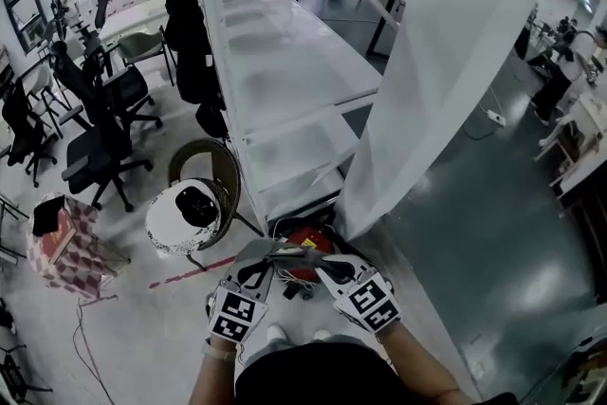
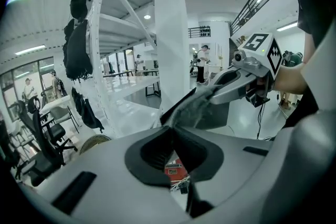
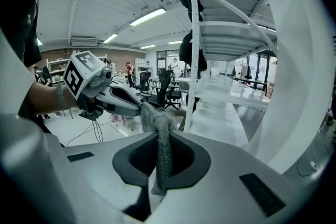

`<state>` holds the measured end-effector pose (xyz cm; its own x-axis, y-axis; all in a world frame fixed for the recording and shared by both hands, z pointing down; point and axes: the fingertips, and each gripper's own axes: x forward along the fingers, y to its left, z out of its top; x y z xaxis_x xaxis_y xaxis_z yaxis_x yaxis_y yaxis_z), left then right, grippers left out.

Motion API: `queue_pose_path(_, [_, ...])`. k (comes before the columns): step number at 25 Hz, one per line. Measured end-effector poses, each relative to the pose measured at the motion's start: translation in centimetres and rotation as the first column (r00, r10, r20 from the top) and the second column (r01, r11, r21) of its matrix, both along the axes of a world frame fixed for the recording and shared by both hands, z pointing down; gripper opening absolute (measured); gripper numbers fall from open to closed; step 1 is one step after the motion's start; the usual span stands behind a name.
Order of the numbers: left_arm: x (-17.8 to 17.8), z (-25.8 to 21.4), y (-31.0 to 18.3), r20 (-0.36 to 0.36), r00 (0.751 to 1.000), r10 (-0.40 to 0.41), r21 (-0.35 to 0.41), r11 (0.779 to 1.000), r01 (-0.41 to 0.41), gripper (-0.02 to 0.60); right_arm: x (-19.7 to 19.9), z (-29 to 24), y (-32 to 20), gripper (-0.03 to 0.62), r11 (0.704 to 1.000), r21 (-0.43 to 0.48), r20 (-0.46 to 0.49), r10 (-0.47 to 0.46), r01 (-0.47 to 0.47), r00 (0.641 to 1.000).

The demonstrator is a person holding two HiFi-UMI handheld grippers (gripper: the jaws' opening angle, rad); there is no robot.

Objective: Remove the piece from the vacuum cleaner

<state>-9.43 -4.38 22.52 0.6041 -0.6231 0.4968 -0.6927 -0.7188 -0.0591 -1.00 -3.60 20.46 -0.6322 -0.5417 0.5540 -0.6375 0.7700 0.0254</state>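
Note:
A red vacuum cleaner (image 1: 305,234) sits on the floor at the foot of a white shelf rack, just ahead of my feet; in the left gripper view it shows through the jaws (image 2: 175,169). Above it hangs a grey, fuzzy, mesh-like piece (image 1: 286,250), held from both ends. My left gripper (image 1: 270,255) is shut on its left end and my right gripper (image 1: 319,264) on its right end. In the left gripper view the piece (image 2: 191,107) runs from my jaws up to the right gripper (image 2: 212,94). In the right gripper view it (image 3: 163,147) stretches to the left gripper (image 3: 137,107).
The white shelf rack (image 1: 285,62) rises right in front, with a hanging white sheet (image 1: 446,62) to its right. A round white stool (image 1: 185,215), an olive chair (image 1: 213,161) and black office chairs (image 1: 95,147) stand to the left. People stand far back.

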Motion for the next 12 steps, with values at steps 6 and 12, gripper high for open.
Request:
queue_pose_path(6, [0.6,-1.3,-1.3,-0.002,1.0,0.016,0.026,1.0,-0.016,0.035,0.7,-1.2,-1.1,0.038,0.999,0.035,-0.004,0.026,-0.026,1.0])
queue_pose_path(12, [1.1,-1.9,-1.7,-0.002,1.0,0.023,0.043,0.999,-0.023,0.034,1.3,-1.5,-1.3,0.038,0.998,0.052,0.002,0.048,-0.048,0.999])
